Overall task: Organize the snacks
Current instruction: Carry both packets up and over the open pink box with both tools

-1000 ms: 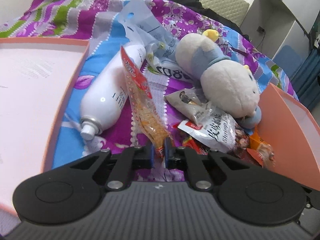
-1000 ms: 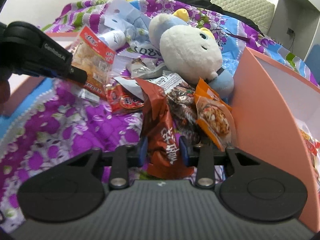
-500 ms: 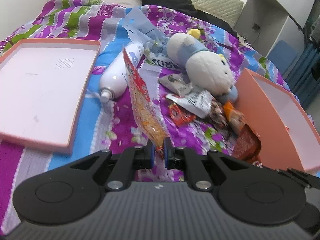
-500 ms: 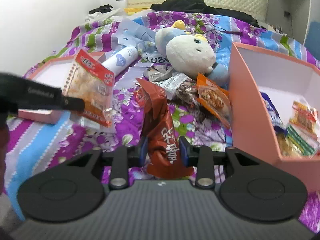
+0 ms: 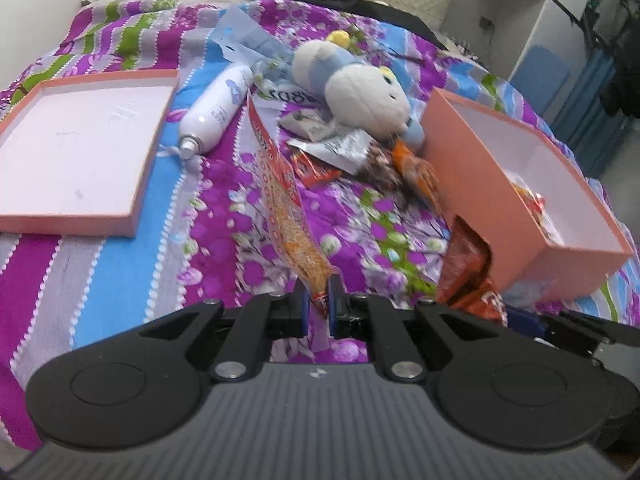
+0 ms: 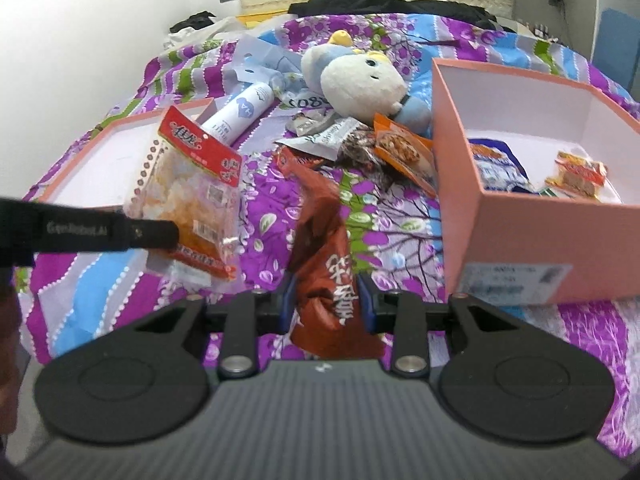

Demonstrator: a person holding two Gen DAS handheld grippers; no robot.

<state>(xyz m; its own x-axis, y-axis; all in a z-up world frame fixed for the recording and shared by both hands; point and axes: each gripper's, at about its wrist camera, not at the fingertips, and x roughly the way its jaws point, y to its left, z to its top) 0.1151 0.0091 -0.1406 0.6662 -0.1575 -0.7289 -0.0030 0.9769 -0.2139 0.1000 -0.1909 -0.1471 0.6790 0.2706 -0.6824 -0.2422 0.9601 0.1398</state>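
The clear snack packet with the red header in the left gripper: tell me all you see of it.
The clear snack packet is flat, crinkly film showing pale orange pieces, with a red printed header card on top and a perforated side edge. The left gripper pinches its bottom seam, holding it upright above the bedspread, touching nothing else.

Left gripper [image 5: 319, 307] clamped on bottom edge of clear snack packet [image 5: 280, 196] with red header, packet raised over purple floral bedspread [image 5: 208, 208]. Pink lid [image 5: 80, 152] at left. White spray bottle [image 5: 218, 110] beside it. Plush toy [image 5: 360, 88] and loose snack packets [image 5: 360, 156] next to pink box [image 5: 520, 188] at right.
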